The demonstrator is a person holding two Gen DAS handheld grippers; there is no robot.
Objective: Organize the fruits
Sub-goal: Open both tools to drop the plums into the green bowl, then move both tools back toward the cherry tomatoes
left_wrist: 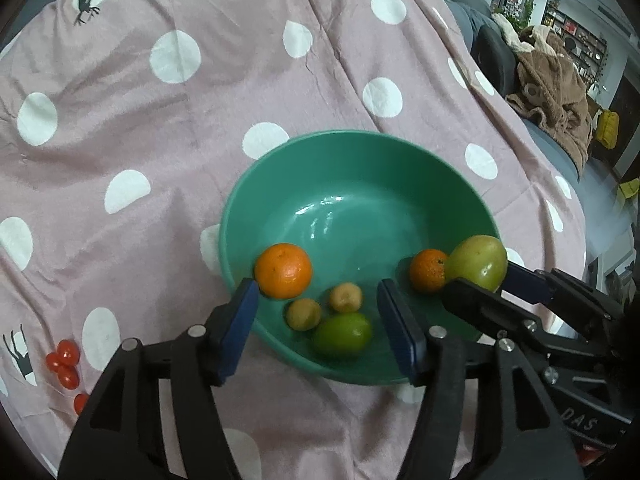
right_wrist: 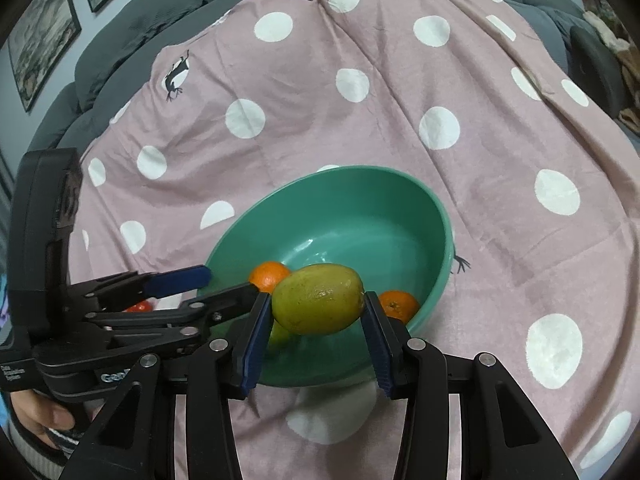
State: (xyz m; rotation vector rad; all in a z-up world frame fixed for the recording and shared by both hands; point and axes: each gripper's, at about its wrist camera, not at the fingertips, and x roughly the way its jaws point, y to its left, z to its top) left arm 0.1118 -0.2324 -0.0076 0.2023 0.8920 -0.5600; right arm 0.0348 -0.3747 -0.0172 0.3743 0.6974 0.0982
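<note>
A green bowl [left_wrist: 400, 160] sits on the pink dotted cloth and holds two oranges [left_wrist: 283, 270] [left_wrist: 427, 271], two small yellowish fruits [left_wrist: 304, 314] and a lime [left_wrist: 342, 334]. My left gripper [left_wrist: 316, 312] is open and empty, its fingers over the bowl's near rim. My right gripper [right_wrist: 316, 312] is shut on a yellow-green mango [right_wrist: 318, 298], held over the bowl's [right_wrist: 432, 208] near edge. The mango also shows in the left wrist view [left_wrist: 478, 260] at the bowl's right rim. The left gripper [right_wrist: 200, 284] appears at left in the right wrist view.
Several cherry tomatoes [left_wrist: 66, 364] lie on the cloth to the left of the bowl. A grey sofa [right_wrist: 160, 12] backs the cloth. A brown blanket [left_wrist: 556, 80] lies on the sofa at far right.
</note>
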